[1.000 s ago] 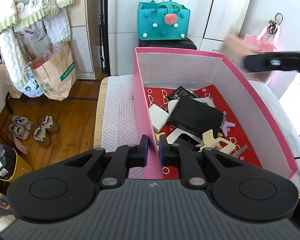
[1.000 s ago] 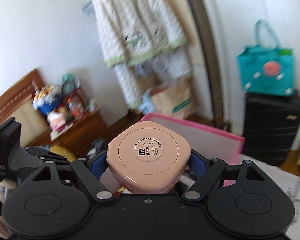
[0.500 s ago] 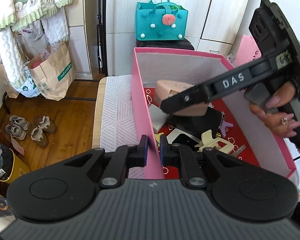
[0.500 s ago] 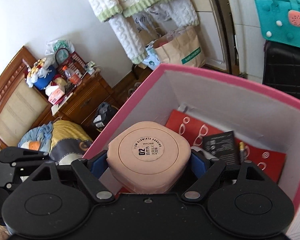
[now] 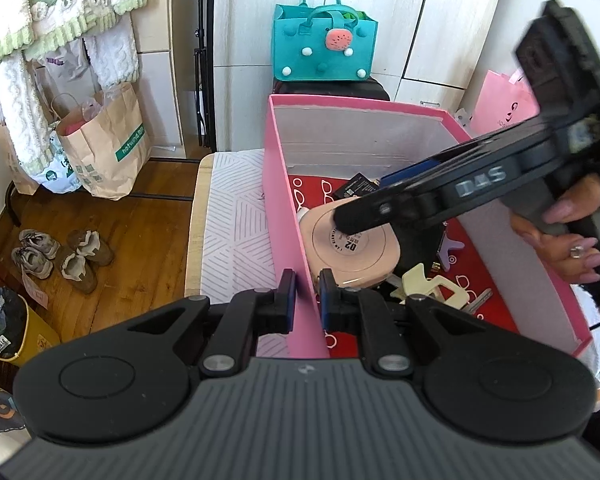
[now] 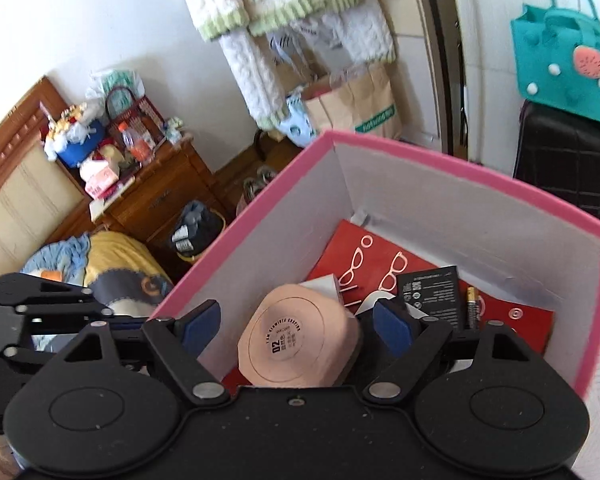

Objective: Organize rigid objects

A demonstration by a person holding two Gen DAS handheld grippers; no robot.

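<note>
The right gripper [image 6: 296, 322] has let go of the peach compact case [image 6: 298, 340]; its jaws stand wide, pads clear, and the smooth rounded-square plastic case now lies between them inside the pink cardboard box [image 5: 284, 216]. One item looks stowed. The left gripper [image 5: 305, 296] pinches the box's thin wall.

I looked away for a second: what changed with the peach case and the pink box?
The right gripper brought the peach case down into the pink box and let it go; it now lies tilted on the things inside, clear of both jaws. The left gripper stayed clamped on the box's near wall, and the box kept its place.
</note>
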